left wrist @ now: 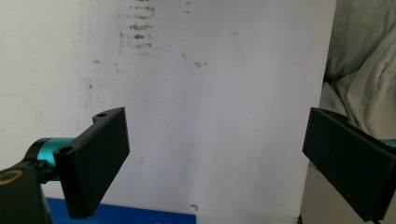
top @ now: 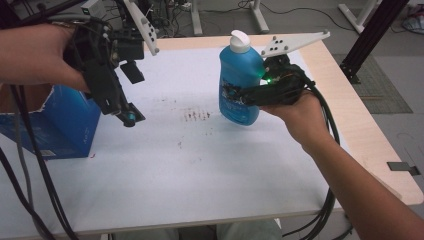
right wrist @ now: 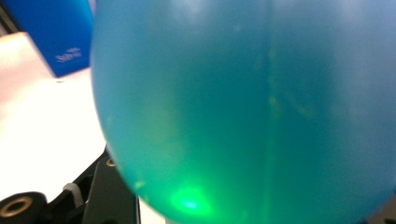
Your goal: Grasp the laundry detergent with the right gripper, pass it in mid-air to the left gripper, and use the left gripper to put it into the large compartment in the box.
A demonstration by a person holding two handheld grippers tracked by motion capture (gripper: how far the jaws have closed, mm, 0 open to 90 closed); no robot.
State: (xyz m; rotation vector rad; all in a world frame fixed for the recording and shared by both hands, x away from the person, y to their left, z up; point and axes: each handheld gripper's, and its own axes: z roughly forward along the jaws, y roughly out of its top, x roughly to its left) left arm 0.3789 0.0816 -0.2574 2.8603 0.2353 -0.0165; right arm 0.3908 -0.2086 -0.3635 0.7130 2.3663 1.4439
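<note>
Stained white tabletop (top: pixel 165 165); right gripper (top: pixel 235 95) clamps glossy rounded blue bottle (top: pixel 240 75) (white cap); left gripper (left wrist: pixel 215 158) gapes, empty.

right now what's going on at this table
A person works with a handheld gripper in each hand. The right gripper is shut on a blue bottle with a white cap, held over the white table. The left gripper is open and empty, beside a blue box.
</note>
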